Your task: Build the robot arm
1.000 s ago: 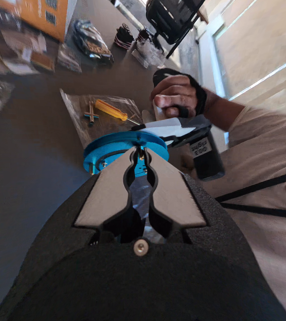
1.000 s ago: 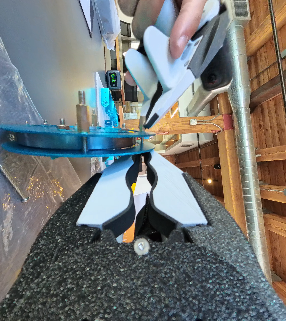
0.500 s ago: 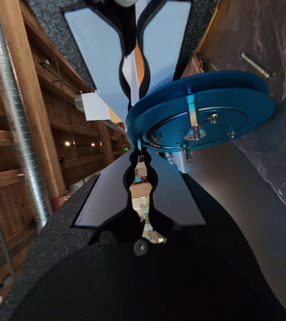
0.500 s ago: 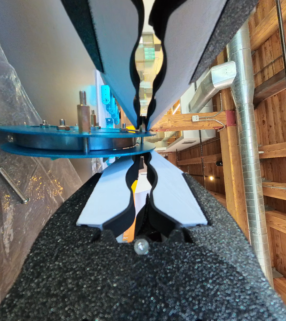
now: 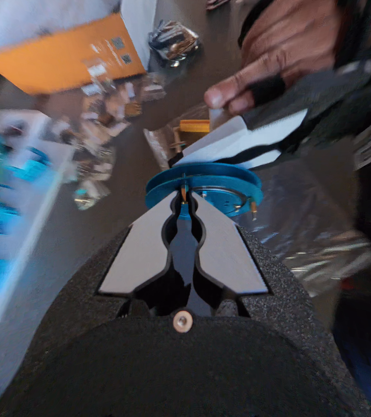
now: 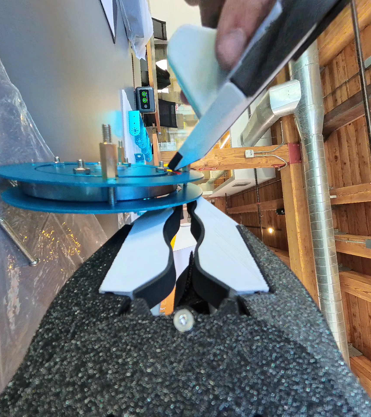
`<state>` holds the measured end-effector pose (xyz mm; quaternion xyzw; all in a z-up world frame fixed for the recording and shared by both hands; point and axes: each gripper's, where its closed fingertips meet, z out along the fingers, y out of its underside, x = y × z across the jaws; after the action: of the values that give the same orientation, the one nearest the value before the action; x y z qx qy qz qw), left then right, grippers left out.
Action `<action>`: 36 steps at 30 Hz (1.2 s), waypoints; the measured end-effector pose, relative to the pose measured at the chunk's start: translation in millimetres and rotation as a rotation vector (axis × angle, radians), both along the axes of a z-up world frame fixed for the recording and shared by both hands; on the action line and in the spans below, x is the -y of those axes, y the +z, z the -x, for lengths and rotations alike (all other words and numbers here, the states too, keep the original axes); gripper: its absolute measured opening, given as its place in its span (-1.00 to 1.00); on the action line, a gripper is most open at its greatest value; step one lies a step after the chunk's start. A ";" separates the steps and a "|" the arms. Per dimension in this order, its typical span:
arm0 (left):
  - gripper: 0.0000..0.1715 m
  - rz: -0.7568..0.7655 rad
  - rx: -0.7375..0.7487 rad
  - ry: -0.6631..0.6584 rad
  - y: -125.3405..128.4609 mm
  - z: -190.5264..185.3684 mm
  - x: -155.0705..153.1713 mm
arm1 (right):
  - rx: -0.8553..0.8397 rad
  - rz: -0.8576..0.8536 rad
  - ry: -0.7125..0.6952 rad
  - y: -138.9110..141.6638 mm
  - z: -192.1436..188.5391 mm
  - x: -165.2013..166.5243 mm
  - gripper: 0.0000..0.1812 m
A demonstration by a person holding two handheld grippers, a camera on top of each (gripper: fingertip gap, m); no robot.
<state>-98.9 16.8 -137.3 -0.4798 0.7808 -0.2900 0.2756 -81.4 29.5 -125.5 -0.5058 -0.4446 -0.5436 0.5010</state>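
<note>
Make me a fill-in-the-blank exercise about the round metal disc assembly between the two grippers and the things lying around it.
1. The blue round metal assembly is built from ____ stacked plates.
2. The long loose steel screw lies on a clear ____ bag.
3. The left gripper pinches a small post on the assembly that is ____-coloured.
4. The blurred cardboard box on the table behind is ____.

Missing words: two; plastic; brass; orange.
</note>
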 end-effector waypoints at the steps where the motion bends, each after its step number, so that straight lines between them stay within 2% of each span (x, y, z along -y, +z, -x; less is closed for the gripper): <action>1: -0.95 0.163 -0.057 0.008 0.4 1.0 3.0 | 0.000 -0.001 0.001 -0.1 0.2 0.4 -0.98; 4: -0.95 0.709 -0.245 0.036 3.4 2.7 9.0 | 0.003 -0.002 -0.001 -0.1 0.0 0.7 -0.98; 5: -0.95 0.843 -0.287 0.033 4.3 2.4 8.6 | 0.008 -0.004 -0.003 0.1 -0.3 0.2 -0.98; 7: -0.95 0.947 -0.308 0.014 5.0 1.2 7.5 | 0.015 -0.006 -0.011 0.2 -2.2 -1.7 -0.98; 10: -0.94 0.881 -0.262 -0.048 5.8 2.9 10.5 | 0.010 -0.003 0.005 0.2 -1.4 -0.5 -0.98; 12: -0.93 0.671 -0.144 -0.091 3.4 2.4 8.3 | 0.008 0.002 0.008 0.3 -1.5 -0.5 -0.98; 16: -0.80 -0.027 0.176 -0.132 -0.1 -1.6 -9.2 | -0.001 0.008 0.004 -0.3 -4.0 -2.6 -0.98; 20: -0.93 -0.658 0.423 -0.197 3.5 -4.7 -8.5 | -0.001 0.008 0.003 -0.2 -3.4 -2.7 -0.98; 24: -0.94 -1.271 0.532 -0.227 7.3 -7.4 -13.5 | 0.010 0.004 -0.007 -0.1 -3.9 -2.3 -0.98; 26: -0.94 -1.465 0.538 -0.230 8.8 -7.8 -15.5 | 0.014 0.002 -0.016 -0.1 -4.2 -3.3 -0.98; 27: -0.95 -1.503 0.532 -0.228 9.5 -7.6 -15.9 | 0.016 0.002 -0.020 -0.1 -4.2 -3.6 -0.98; 28: -0.95 -1.470 0.526 -0.219 9.5 -7.5 -15.8 | 0.013 0.003 -0.022 -0.2 -4.1 -3.6 -0.98; 30: -0.95 -1.241 0.477 -0.177 8.0 -7.4 -15.4 | 0.010 0.004 -0.019 -0.3 -4.0 -3.2 -0.98; 36: -0.95 -0.221 0.143 -0.024 0.7 -3.0 -5.7 | 0.002 0.005 -0.019 -0.5 -3.6 -2.6 -0.98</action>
<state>-95.8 22.5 -136.7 -0.4151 0.7922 -0.2389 0.3783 -77.8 32.1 -126.1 -0.5106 -0.4416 -0.5479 0.4940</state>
